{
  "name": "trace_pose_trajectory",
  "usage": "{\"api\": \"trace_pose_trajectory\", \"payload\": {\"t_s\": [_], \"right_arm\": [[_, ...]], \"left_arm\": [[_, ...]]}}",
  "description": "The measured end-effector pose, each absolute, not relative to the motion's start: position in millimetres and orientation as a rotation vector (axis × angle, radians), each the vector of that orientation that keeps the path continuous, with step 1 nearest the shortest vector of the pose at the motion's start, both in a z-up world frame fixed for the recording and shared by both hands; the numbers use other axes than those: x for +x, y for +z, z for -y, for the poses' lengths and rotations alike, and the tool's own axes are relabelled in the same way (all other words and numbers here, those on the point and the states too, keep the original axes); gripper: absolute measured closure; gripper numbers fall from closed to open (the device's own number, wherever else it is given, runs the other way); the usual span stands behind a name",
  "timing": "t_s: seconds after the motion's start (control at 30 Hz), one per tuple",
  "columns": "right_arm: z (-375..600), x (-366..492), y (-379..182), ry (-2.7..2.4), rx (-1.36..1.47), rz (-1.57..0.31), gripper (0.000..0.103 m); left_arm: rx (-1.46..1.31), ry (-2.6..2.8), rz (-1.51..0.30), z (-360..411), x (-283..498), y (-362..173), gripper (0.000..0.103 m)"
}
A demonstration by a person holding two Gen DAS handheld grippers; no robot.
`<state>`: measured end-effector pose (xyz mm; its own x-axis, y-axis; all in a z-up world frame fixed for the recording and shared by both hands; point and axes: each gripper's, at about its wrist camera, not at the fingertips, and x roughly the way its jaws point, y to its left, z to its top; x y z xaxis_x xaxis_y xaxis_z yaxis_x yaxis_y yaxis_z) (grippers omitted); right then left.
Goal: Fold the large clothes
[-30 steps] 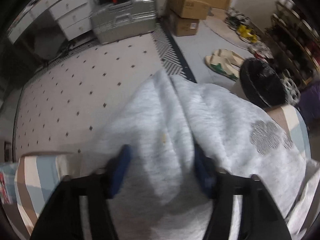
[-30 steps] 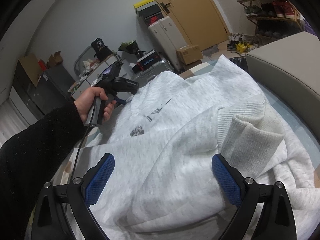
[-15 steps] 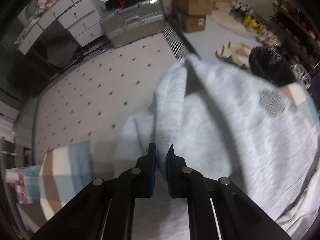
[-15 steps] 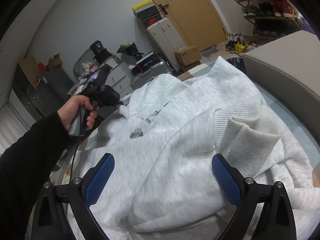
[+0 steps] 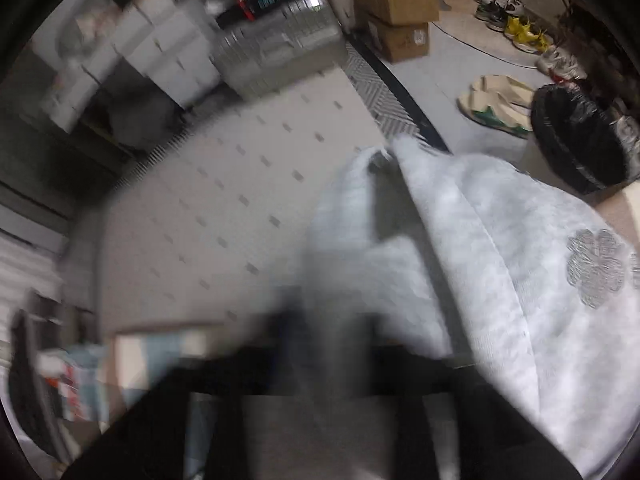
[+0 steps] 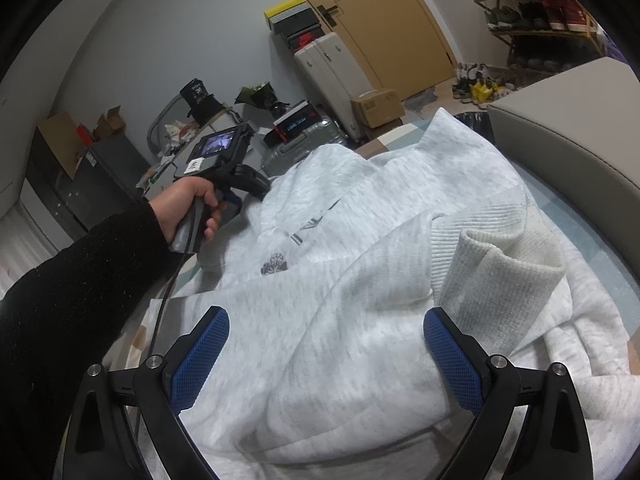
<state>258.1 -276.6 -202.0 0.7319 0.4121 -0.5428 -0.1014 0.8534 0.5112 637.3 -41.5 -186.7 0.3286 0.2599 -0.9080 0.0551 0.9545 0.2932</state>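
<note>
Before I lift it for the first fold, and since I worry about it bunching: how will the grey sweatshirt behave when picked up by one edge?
The grey sweatshirt will likely hang limp: it already lies in soft, draped folds. Its thick knit and ribbed cuff suggest some weight, so it may sag. The left hand-held gripper is shut on one ridge of it, so the rest will probably trail.

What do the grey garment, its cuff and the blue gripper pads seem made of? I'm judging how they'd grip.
Grey garment: soft heathered knit, probably cotton fleece; matte, loose folds. Cuff: thicker ribbed knit; fine ridges show. Blue pads on the right gripper: likely rubber or textured plastic; a grid pattern shows, matte.
</note>
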Motion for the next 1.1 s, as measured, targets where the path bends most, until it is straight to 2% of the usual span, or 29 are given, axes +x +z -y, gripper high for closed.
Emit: {"api": "trace_pose_trajectory", "payload": {"t_s": [0.13, 0.2, 0.33, 0.43, 0.57, 0.73, 0.83, 0.9, 0.93, 0.97, 1.1], "right_arm": [[275.7, 257.6, -201.7, 0.295, 0.468, -0.699, 0.004], [276.3, 257.4, -201.4, 0.297, 0.47, -0.696, 0.004], [278.7, 256.6, -200.8, 0.292, 0.473, -0.682, 0.004], [281.5, 255.6, -200.4, 0.292, 0.477, -0.671, 0.004], [286.7, 253.7, -198.1, 0.294, 0.49, -0.644, 0.004], [287.8, 250.6, -196.0, 0.314, 0.495, -0.607, 0.004], [284.5, 253.3, -197.5, 0.324, 0.49, -0.606, 0.004], [279.4, 255.5, -199.0, 0.321, 0.472, -0.613, 0.004], [277.0, 256.5, -198.2, 0.325, 0.465, -0.615, 0.004], [274.6, 256.3, -193.6, 0.322, 0.455, -0.619, 0.004], [252.4, 255.5, -152.0, 0.374, 0.355, -0.599, 0.004]], "left_arm": [[0.304, 0.107, -1.089, 50.6, 608.2, -146.4, 0.1], [0.306, 0.068, -0.972, 56.6, 577.4, -108.6, 0.1], [0.283, -0.064, -0.783, 61.6, 488.0, -38.3, 0.1], [0.27, -0.192, -0.724, 59.1, 406.7, -15.7, 0.1], [0.221, -0.305, -0.745, 40.1, 328.4, -35.8, 0.099], [0.0, -0.333, -0.849, -2.7, 290.2, -87.7, 0.096], [-0.264, -0.32, -0.836, -36.6, 275.6, -94.1, 0.082], [-0.38, -0.317, -0.763, -56.5, 267.0, -94.7, 0.058], [-0.42, -0.319, -0.717, -64.4, 263.1, -95.1, 0.035], [-0.449, -0.328, -0.68, -71.3, 262.7, -96.1, 0.027], [-0.572, -0.395, -0.583, -87.3, 259.8, -106.0, 0.027]]}}
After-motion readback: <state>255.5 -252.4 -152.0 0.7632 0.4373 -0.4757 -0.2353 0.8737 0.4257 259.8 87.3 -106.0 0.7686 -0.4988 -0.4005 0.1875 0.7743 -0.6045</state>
